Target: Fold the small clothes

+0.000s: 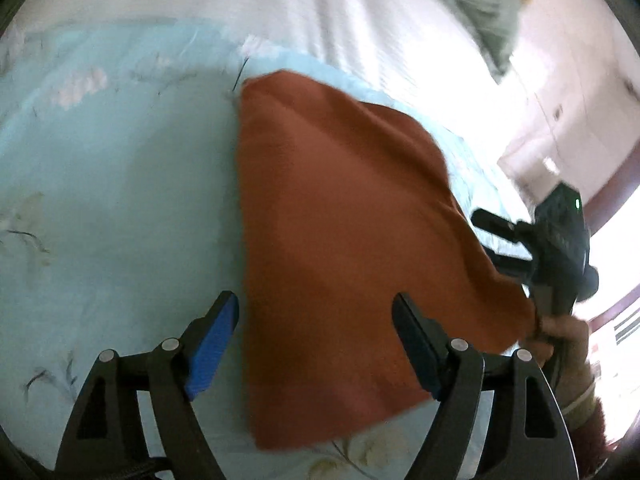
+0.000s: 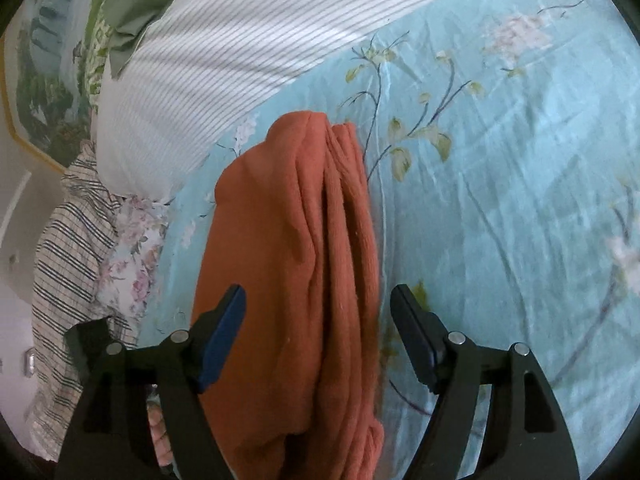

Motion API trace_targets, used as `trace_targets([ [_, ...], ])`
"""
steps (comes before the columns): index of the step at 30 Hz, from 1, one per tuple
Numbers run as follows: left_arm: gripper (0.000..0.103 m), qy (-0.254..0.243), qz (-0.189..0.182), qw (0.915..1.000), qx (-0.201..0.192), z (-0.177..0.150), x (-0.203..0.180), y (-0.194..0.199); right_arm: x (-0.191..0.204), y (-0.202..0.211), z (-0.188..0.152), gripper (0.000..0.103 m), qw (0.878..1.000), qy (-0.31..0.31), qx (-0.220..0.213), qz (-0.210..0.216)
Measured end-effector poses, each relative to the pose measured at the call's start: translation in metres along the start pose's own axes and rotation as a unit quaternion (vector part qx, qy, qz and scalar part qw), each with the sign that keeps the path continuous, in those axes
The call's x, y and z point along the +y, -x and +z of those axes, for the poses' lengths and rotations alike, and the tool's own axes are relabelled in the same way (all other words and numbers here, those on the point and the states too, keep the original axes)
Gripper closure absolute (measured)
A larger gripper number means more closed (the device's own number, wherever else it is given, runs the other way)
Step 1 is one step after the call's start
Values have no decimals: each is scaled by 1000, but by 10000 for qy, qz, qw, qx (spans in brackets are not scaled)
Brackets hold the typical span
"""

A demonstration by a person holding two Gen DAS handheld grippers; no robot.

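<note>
The cloth, rust-orange, lies on a bed with a light blue floral sheet. In the left wrist view the cloth spreads from 12 o'clock of centre down to 6 o'clock, its left edge running nearly straight and its right edge sloping out toward 4 o'clock. The left tool is released: both fingers stand wide apart, with the cloth's lower part between them and neither blue pad pressing on it. At 3 to 4 o'clock in this view the right tool appears from the side, at the cloth's right corner; whether that corner is lifted or resting on the sheet cannot be determined. In the right wrist view the cloth shows as several stacked layers with long folds running from 12 to 6 o'clock, passing between the fingers of the right tool. This tool is also released: the fingers are spread, and the right one sits clear of the cloth over the sheet. A white striped pillow lies at 11 o'clock beyond the cloth, with a green pillow behind it. A checked fabric and a floral fabric lie at 9 o'clock.
</note>
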State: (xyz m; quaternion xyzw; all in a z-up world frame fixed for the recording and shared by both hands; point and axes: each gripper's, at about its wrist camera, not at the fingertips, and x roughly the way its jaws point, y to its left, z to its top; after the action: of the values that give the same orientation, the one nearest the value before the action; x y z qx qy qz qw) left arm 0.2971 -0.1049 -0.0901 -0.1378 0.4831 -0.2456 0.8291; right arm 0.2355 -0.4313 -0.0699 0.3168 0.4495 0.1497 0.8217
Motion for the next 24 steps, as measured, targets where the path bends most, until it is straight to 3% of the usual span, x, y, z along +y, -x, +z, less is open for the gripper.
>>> trace_targets([
  [2, 24, 307, -164, 9991, 223, 14, 17, -18, -3, -12, 3, 28, 9999, -47, 139, 1],
  [4, 25, 485, -388, 9978, 233, 20, 28, -25, -1, -19, 3, 35, 9998, 15, 194, 5],
  [5, 27, 520, -494, 9972, 208, 25, 31, -28, -1, -23, 3, 55, 9996, -14, 291, -17],
  [6, 31, 519, -592, 9966, 222, 29, 32, -31, -3, -27, 2, 64, 9993, -95, 364, 14],
  [7, 53, 503, -776, 9952, 314, 31, 33, -38, -3, -29, 0, 65, 9993, -121, 356, 45],
  [11, 79, 242, -730, 9968, 237, 32, 20, -40, 13, -24, -6, 74, 9997, 22, 228, 7],
  [16, 81, -18, -719, 9972, -208, 11, 7, 24, 55, -26, -26, 77, 9984, 268, 274, 407],
  [24, 82, 268, -281, 9978, -537, -53, 64, 144, 135, -79, -92, 78, 9874, 727, 826, 1139],
])
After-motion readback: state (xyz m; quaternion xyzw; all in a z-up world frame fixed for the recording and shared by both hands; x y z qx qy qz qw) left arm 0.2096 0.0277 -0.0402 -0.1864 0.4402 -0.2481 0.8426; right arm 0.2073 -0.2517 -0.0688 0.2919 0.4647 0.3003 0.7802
